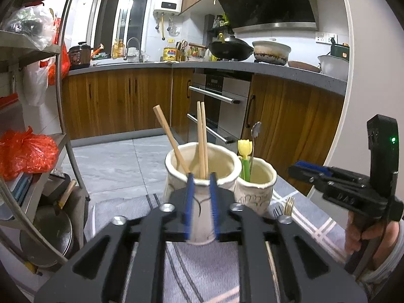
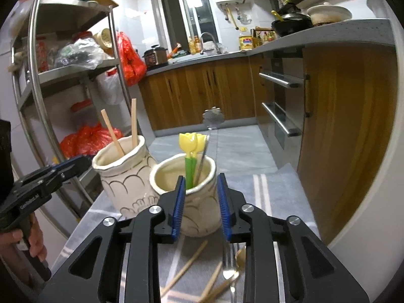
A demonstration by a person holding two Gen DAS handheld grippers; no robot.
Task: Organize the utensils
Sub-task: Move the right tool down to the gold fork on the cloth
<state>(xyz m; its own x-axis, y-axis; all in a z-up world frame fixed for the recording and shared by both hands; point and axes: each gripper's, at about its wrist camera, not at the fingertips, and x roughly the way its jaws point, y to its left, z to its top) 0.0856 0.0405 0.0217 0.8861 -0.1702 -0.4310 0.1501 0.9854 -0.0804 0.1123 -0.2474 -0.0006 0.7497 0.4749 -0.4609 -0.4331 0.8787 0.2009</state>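
Two cream ceramic holders stand on a grey striped cloth (image 1: 202, 272). The larger holder (image 1: 202, 174) has three wooden chopsticks (image 1: 202, 139) in it. The smaller holder (image 2: 185, 174) has a yellow-green tulip utensil (image 2: 191, 151) and a metal spoon (image 2: 213, 118). My left gripper (image 1: 201, 179) is open and empty in front of the larger holder. My right gripper (image 2: 199, 184) is open and empty in front of the smaller holder; it also shows in the left wrist view (image 1: 303, 168). Loose chopsticks (image 2: 186, 265), a fork (image 2: 227, 260) and a gold spoon (image 2: 240, 255) lie on the cloth below it.
A metal shelf rack (image 2: 50, 75) with bags stands at the left. Wooden cabinets (image 1: 121, 101) and an oven (image 1: 219, 106) lie across the tiled floor. The table edge (image 2: 353, 232) curves at the right. Fork tines (image 1: 287, 205) show beside the smaller holder.
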